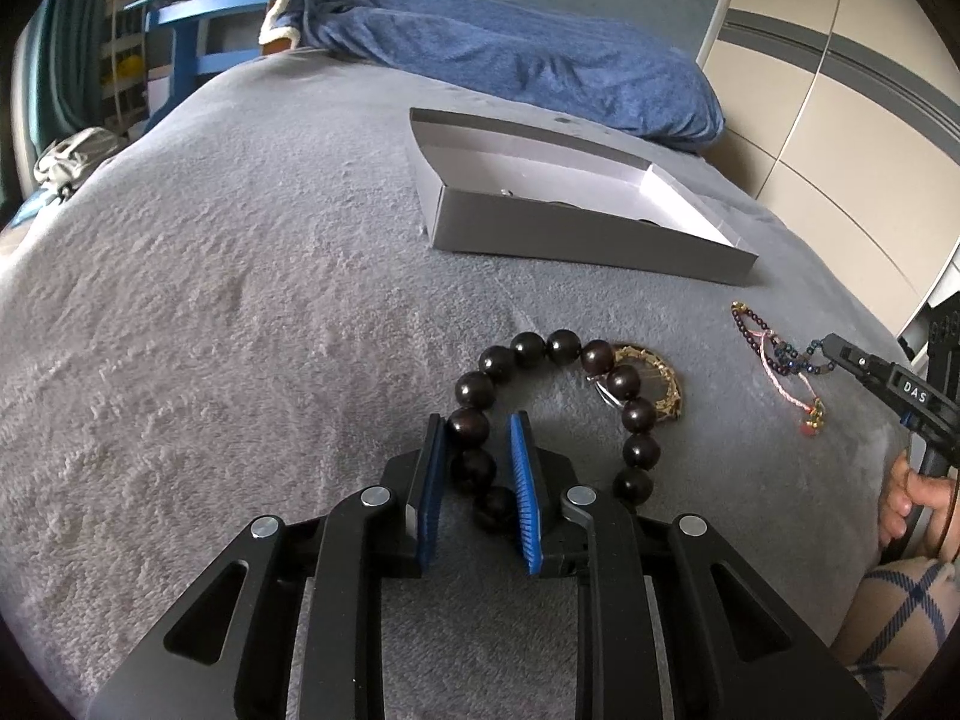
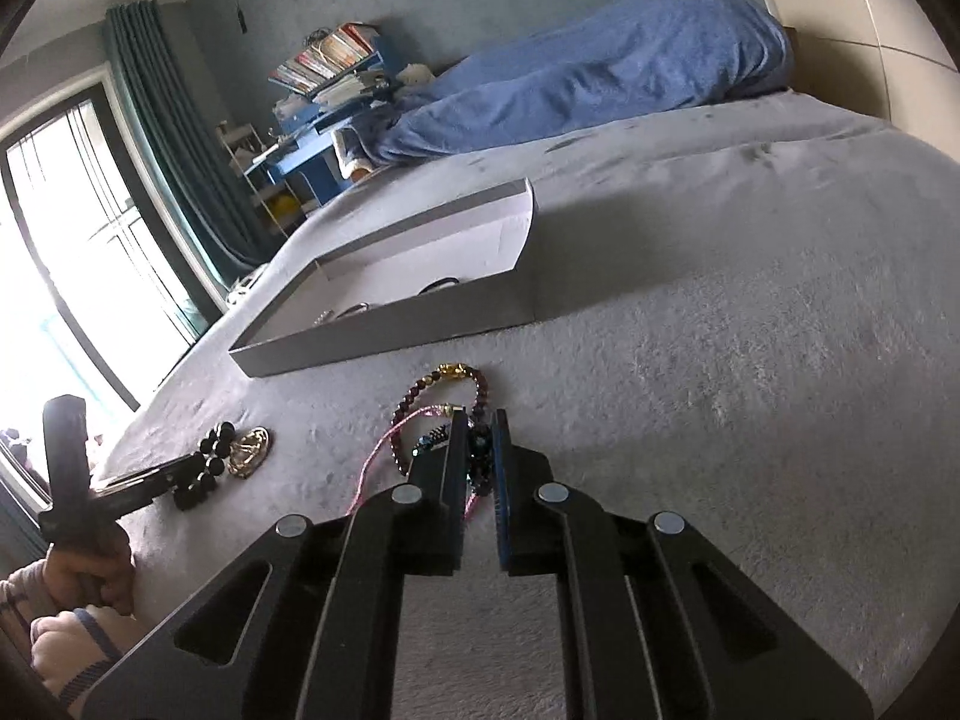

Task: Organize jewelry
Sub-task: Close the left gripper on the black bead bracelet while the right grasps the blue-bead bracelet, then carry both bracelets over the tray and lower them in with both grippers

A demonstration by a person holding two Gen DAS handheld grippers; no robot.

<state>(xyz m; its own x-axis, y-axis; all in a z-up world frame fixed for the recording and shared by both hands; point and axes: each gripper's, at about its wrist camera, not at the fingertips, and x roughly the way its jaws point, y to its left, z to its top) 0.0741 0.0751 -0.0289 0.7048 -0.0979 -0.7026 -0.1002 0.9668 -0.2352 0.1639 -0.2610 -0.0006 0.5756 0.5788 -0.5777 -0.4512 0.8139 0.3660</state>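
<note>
Left tongs [image 1: 477, 426] grip the dark bead bracelet [image 1: 564, 402]; right tongs [image 2: 480, 420] pinch the small-bead bracelet [image 2: 441, 396], both bracelets lying flat before the box [image 1: 576, 234].

A home bedroom: a bed [image 1: 240, 276] under grey fleece, a blue blanket [image 1: 528, 60] at twelve o'clock, cluttered blue shelves [image 2: 324, 120] and curtained window [image 2: 78, 228] at ten.
</note>
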